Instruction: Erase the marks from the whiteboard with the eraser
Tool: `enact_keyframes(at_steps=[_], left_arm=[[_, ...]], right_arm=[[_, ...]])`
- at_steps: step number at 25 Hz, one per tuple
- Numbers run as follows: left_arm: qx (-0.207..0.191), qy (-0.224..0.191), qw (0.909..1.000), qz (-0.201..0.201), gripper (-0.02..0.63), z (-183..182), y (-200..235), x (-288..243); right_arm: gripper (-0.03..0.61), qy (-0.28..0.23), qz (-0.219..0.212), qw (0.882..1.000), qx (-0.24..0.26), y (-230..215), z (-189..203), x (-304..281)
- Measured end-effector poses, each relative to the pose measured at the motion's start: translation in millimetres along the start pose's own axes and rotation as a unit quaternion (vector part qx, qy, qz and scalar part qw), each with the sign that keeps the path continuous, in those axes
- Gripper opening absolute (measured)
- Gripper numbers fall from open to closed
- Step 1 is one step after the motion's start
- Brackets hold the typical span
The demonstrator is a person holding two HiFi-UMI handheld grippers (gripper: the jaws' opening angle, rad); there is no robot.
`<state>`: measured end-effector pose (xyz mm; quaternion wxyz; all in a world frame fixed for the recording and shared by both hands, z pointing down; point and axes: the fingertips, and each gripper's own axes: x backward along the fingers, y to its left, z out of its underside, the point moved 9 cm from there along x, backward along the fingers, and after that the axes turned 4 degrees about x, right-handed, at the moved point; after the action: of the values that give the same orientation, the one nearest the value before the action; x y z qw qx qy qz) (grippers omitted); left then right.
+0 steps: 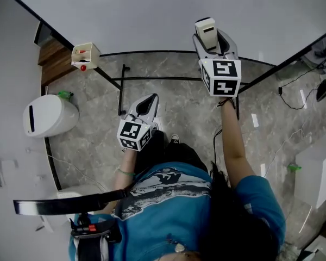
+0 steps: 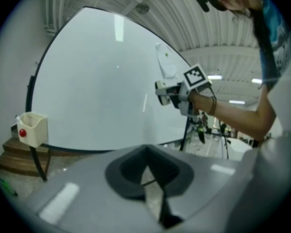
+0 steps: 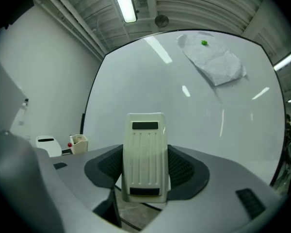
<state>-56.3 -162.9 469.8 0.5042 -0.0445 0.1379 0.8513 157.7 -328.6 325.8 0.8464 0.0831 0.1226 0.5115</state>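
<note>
The whiteboard (image 1: 152, 12) stands in front of me, and no marks show on its surface (image 2: 97, 91) in any view. My right gripper (image 1: 212, 37) is raised to the board and shut on a cream ribbed eraser (image 1: 205, 29). In the right gripper view the eraser (image 3: 145, 152) stands upright between the dark pads (image 3: 184, 171), pointing at the board (image 3: 150, 91). Whether it touches the board cannot be told. My left gripper (image 1: 146, 103) hangs lower, away from the board, shut with nothing in it. The left gripper view shows the right gripper (image 2: 177, 92) and the eraser (image 2: 166, 62).
A small cream marker box (image 1: 85, 55) with a red item hangs at the board's lower left. A crumpled paper (image 3: 213, 59) under a green magnet (image 3: 203, 43) sits high on the board. The black stand frame (image 1: 152, 79), a white bin (image 1: 48, 115) and floor cables (image 1: 293, 97) lie below.
</note>
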Motion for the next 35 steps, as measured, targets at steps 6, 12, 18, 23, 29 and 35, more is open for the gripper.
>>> enact_keyframes(at_steps=[6,12,18,23,29,35], left_arm=[[0.004,0.015,0.9998,-0.01,0.004,12.2,-13.5,16.5],[0.011,0.012,0.9999,-0.001,0.003,15.7,-14.8,28.3],[0.001,0.009,0.9999,0.005,0.004,20.3,-8.4,74.1],[0.002,-0.002,0.9999,0.013,0.003,35.1,-4.0,147.8],[-0.006,-0.016,0.9991,0.038,0.003,45.1,-8.1,231.8],[0.013,-0.016,0.999,0.04,0.004,71.5,-2.9,299.0]], right_arm=[[0.262,0.03,-0.05,0.996,-0.067,52.7,54.7,31.3],[0.262,0.062,-0.08,0.988,-0.116,98.0,91.3,65.0],[0.262,0.111,-0.092,0.978,-0.15,157.7,117.3,110.7],[0.262,0.135,-0.101,0.97,-0.177,224.1,121.7,161.5],[0.262,0.129,-0.105,0.972,-0.169,299.7,98.9,205.4],[0.262,0.135,-0.11,0.969,-0.175,362.4,90.4,254.4]])
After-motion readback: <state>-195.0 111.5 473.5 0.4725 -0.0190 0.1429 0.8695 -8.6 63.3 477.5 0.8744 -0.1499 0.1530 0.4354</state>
